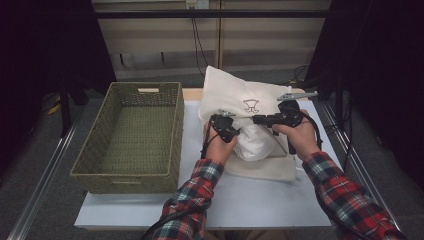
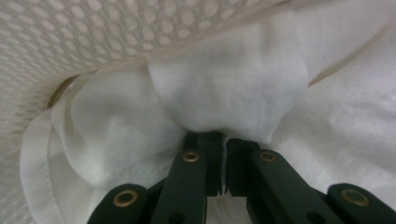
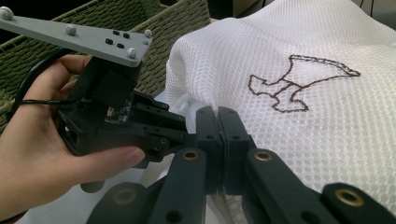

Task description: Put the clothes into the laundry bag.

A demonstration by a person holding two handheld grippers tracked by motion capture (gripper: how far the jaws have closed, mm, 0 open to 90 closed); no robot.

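High view: a white mesh laundry bag [image 1: 235, 95] with a brown stitched emblem [image 1: 250, 104] stands up from the right half of the pale surface [image 1: 240, 195], its lower part spreading flat toward the person. A bundle of white cloth [image 1: 255, 142] bulges out of the bag's opening, between the two hands.

The left tongs [image 1: 234, 131] are clenched on a fold of that white cloth; in the left gripper view the black jaws meet on a pinched lump of the cloth [image 2: 229, 93], with the bag's mesh [image 2: 93, 32] arching just above it. The right tongs [image 1: 256, 119] point toward the left ones and are clenched on the edge of the mesh bag near its opening; in the right gripper view the jaws stand pressed together against the mesh [image 3: 299, 126], just below the emblem [image 3: 299, 84], with a strip of the fabric between them. That view also shows the left hand [image 3: 37, 154] wrapped around its gripper just beside the bag, a grey three-cornered plate [image 3: 74, 37] on top of it.

Both forearms come in from the bottom edge in red plaid sleeves [image 1: 200, 200]. To the left of the bag, apart from it, an olive woven basket [image 1: 172, 135] sits on the surface, overhanging its left edge. Beyond the surface runs a wooden wall panel [image 1: 210, 50] with cables hanging down it.
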